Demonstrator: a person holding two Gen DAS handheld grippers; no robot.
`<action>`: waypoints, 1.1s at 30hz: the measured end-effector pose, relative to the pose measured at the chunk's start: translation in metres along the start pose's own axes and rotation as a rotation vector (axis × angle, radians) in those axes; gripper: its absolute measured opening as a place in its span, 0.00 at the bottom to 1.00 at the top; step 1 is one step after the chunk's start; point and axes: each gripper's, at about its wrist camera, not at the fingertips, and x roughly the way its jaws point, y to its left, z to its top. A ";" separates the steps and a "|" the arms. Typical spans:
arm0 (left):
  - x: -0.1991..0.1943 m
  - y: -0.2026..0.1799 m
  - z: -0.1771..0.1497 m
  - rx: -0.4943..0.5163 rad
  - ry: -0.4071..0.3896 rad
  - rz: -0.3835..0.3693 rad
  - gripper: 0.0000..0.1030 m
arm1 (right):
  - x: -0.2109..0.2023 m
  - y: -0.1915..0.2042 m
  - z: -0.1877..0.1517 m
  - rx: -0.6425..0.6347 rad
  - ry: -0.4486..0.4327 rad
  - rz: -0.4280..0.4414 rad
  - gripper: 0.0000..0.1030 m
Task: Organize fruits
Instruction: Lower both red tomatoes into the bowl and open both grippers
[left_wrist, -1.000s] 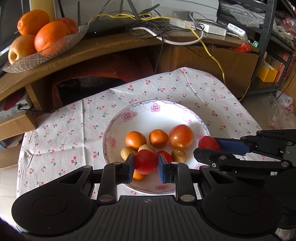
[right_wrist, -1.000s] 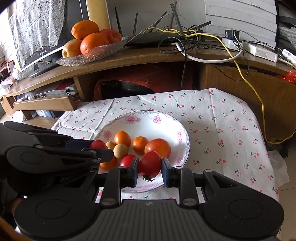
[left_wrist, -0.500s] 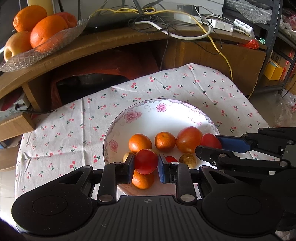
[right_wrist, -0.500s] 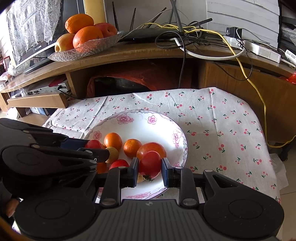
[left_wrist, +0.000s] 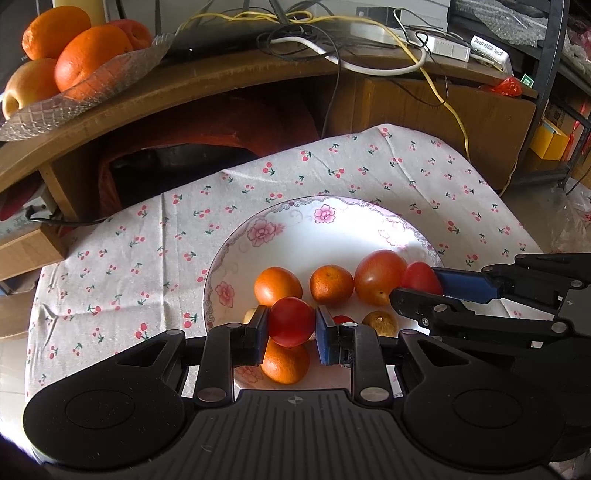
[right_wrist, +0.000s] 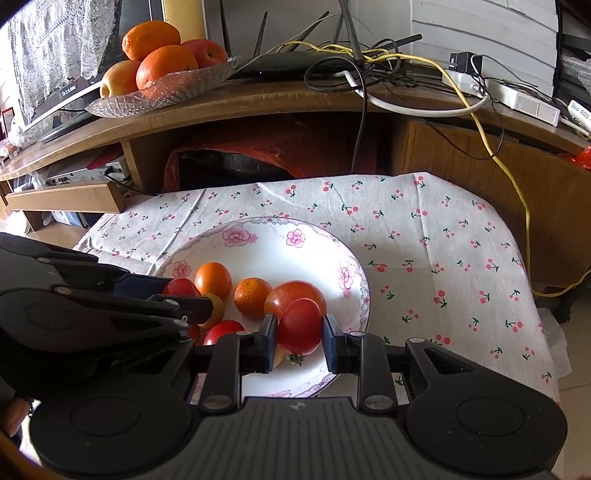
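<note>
A white floral plate (left_wrist: 325, 236) (right_wrist: 317, 243) on a cherry-print tablecloth (left_wrist: 147, 229) holds small oranges (left_wrist: 277, 286), a large orange-red tomato (left_wrist: 380, 277) and small yellowish fruits. My left gripper (left_wrist: 291, 326) is shut on a red tomato (left_wrist: 291, 321) above the plate's near left part. My right gripper (right_wrist: 299, 332) is shut on another red tomato (right_wrist: 299, 325) above the plate's near right part. The right gripper (left_wrist: 417, 284) also shows in the left wrist view, the left gripper (right_wrist: 184, 295) in the right wrist view.
Behind the table stands a curved wooden desk (right_wrist: 258, 103). On it sit a glass dish of big oranges and apples (left_wrist: 66, 66) (right_wrist: 162, 70), a router and tangled cables (right_wrist: 369, 62). A shelf unit (left_wrist: 554, 92) stands at the far right.
Both grippers, each still holding its tomato, have moved forward over the plate. The fruits on the plate now sit closer beneath the fingers.
</note>
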 end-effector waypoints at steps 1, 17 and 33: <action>0.001 0.000 0.000 0.001 0.002 0.001 0.32 | 0.001 0.000 0.000 0.000 0.002 -0.001 0.27; 0.001 0.002 -0.001 0.002 0.003 0.015 0.40 | 0.003 -0.002 -0.001 0.011 0.010 -0.002 0.27; -0.004 0.001 -0.003 0.013 -0.013 0.057 0.51 | 0.000 0.000 -0.003 0.012 0.008 -0.002 0.28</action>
